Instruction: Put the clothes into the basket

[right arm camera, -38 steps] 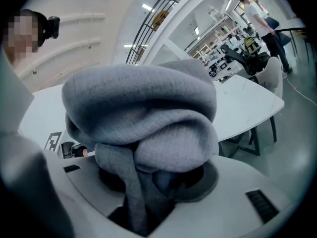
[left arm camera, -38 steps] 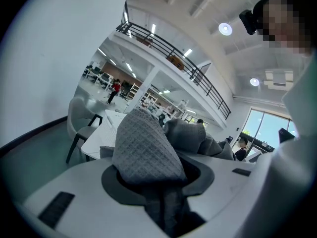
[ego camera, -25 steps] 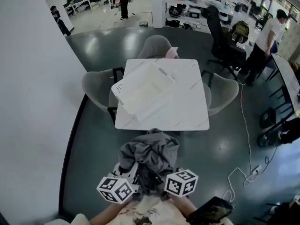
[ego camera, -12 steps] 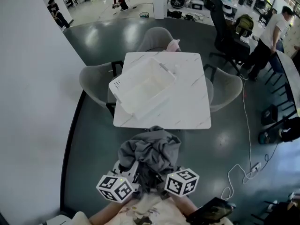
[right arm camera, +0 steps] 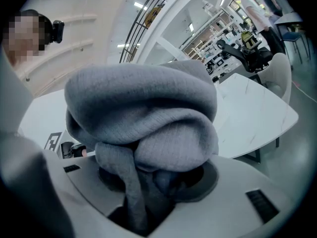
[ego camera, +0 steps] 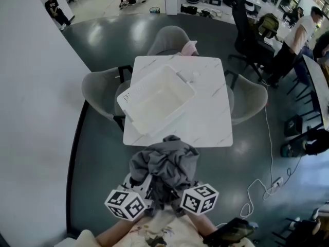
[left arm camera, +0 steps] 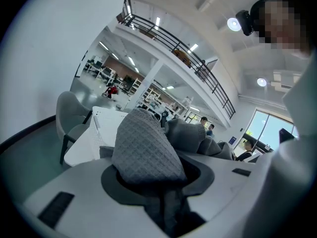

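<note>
A bundle of grey clothes hangs in front of me, just short of the near edge of the white table. Both grippers hold it from below. My left gripper is shut on a fold of the grey clothes. My right gripper is shut on the thick grey roll. The white basket lies empty and askew on the left half of the table, beyond the bundle. The jaw tips are buried in cloth in every view.
Three grey chairs ring the table, at the left, the far side and the right. A pink item sits on the far chair. A white wall runs along the left. A cable trails on the floor at the right.
The table and basket have drawn slightly closer and lower in the head view. The bundle and both grippers stay in the same hold.
</note>
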`<state>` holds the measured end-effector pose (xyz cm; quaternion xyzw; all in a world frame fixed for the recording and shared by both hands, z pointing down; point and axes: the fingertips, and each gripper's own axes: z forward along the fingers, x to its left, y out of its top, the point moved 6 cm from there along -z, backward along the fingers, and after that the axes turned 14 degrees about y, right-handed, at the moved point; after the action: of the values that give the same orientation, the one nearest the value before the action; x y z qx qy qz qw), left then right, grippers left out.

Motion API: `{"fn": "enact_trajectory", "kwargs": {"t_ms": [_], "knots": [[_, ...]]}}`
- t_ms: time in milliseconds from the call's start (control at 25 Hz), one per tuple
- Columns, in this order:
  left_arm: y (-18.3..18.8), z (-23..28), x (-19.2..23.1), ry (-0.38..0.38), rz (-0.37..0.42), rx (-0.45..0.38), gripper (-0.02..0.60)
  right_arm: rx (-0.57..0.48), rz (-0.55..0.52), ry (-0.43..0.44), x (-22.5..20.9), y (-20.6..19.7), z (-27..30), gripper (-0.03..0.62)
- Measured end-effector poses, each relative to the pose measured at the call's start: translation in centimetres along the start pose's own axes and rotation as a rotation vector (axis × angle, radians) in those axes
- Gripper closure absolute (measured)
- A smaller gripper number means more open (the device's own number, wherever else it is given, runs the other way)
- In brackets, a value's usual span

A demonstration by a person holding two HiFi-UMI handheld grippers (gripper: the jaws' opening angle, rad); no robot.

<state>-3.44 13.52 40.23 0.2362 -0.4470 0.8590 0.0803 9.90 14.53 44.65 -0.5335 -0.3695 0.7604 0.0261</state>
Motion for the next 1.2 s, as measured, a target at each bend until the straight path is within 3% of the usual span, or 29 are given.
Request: {"fn": "enact_trajectory", "kwargs": {"t_ms": [960,1200], "knots": [[13.8,6.4,9.7,-0.087,0.022,-0.069,0.433,-0.065,-0.078,-0.023,1.0,7.7,16.1,0.402],[15.9,7.8,10.7,-0.109,0.036,-0.045,0.433,-0.094,-0.057,-0.037,0.8,8.7,18.1,0.402]]}}
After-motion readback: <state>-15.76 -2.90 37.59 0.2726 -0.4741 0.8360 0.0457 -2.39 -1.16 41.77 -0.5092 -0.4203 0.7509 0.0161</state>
